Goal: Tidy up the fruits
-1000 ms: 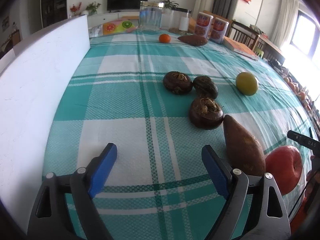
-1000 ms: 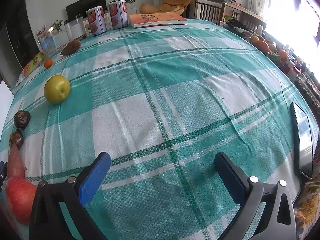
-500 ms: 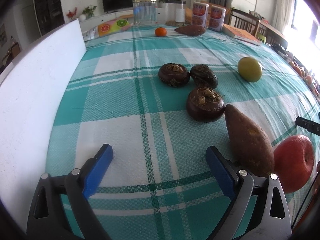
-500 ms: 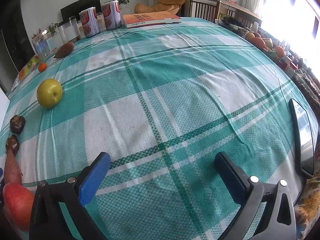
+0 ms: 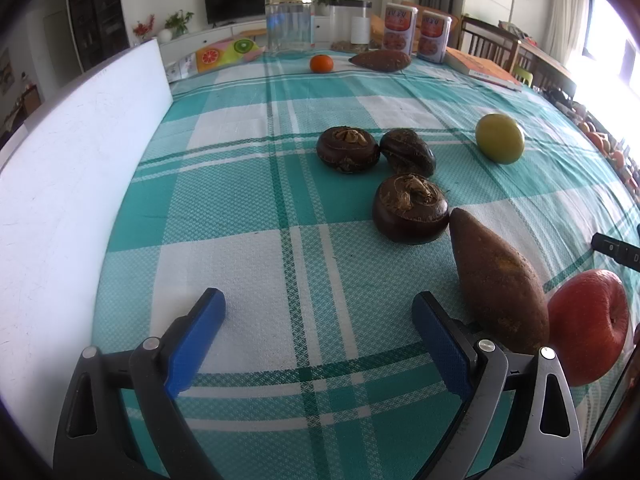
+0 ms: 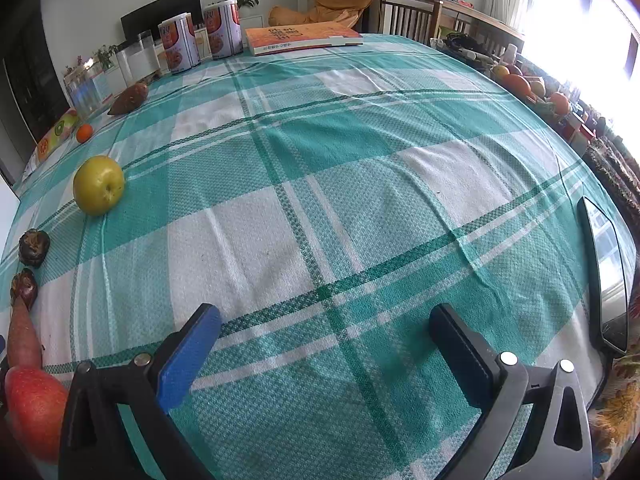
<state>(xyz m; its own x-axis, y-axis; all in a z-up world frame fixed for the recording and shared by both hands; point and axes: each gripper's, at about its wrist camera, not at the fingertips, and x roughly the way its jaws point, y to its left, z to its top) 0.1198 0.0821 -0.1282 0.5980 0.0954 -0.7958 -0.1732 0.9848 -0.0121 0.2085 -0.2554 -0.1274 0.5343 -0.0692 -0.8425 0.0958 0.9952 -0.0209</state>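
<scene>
My left gripper point(image 5: 318, 320) is open and empty over the checked tablecloth. Just right of it lie a sweet potato point(image 5: 496, 280) and a red apple point(image 5: 588, 330). Ahead are three dark water chestnuts point(image 5: 410, 208), a yellow-green apple point(image 5: 499, 139), a small orange point(image 5: 321, 63) and a second sweet potato point(image 5: 381, 59). My right gripper point(image 6: 326, 334) is open and empty over bare cloth. The right wrist view has the yellow-green apple point(image 6: 98, 185) at left, the red apple point(image 6: 36, 408) at the lower left edge, and the orange point(image 6: 84, 133) far left.
A white board point(image 5: 72, 160) stands along the table's left side. Clear jars point(image 5: 289, 24), two cans point(image 5: 400, 28) and an orange book point(image 6: 300, 38) stand at the far end. A dark phone or mirror point(image 6: 604, 272) lies at the right edge. Chairs and more fruit lie beyond.
The left gripper has dropped slightly lower and nearer to the fruit, which now looks larger. The right gripper has barely shifted. Both stay open.
</scene>
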